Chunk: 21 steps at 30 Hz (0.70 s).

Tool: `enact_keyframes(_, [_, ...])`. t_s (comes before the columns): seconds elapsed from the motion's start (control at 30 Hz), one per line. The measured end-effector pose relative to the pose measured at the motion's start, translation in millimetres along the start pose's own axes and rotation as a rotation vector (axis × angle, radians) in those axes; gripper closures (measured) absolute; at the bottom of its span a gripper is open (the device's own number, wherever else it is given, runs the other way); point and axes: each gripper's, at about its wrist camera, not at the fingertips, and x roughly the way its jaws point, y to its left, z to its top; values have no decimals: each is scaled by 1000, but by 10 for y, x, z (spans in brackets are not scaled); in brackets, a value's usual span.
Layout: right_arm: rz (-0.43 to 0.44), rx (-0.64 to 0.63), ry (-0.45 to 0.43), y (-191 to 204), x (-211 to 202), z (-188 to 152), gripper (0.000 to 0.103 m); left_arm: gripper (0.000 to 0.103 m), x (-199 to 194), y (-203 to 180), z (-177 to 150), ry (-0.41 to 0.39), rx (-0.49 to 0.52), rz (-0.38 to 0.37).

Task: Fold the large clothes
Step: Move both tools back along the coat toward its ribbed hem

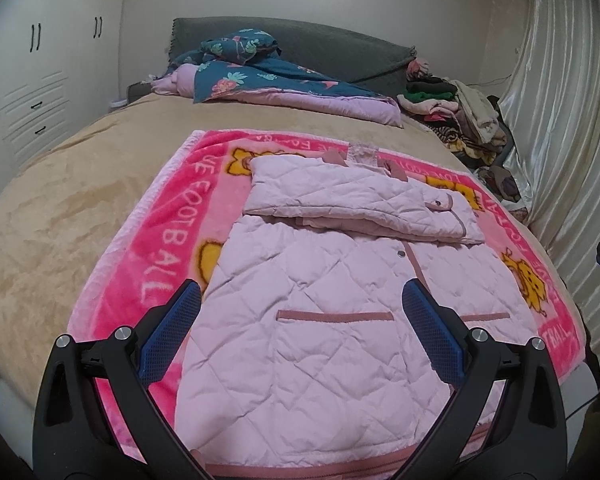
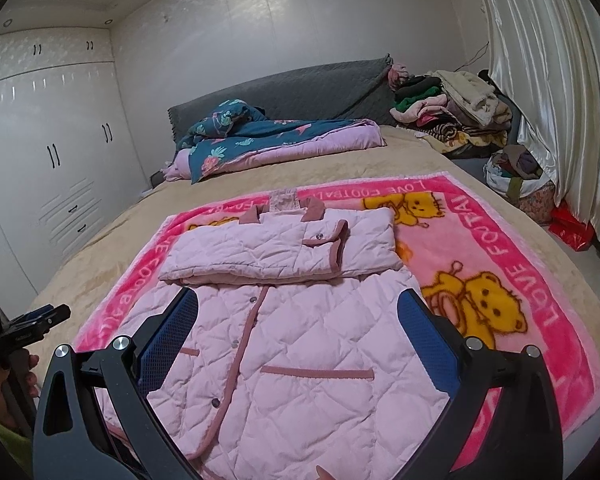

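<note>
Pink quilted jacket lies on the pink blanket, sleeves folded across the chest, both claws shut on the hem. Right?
Not quite: both claws are open and hold nothing. The left claw and right claw hover over the pink quilted jacket on the pink blanket, per each wrist view.

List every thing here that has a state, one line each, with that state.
left gripper: open, empty
right gripper: open, empty
pink quilted jacket: flat, sleeves folded across chest
pink blanket: spread flat under jacket
floral duvet: bunched at headboard
clothes pile: heaped, unfolded
wardrobe doors: shut
</note>
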Motion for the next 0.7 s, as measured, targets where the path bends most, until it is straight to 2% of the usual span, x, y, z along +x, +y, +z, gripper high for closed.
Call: enact_keyframes(0.7, [-59, -11, 89, -276, 89, -366, 4, 9, 85, 14, -270, 57, 32, 19])
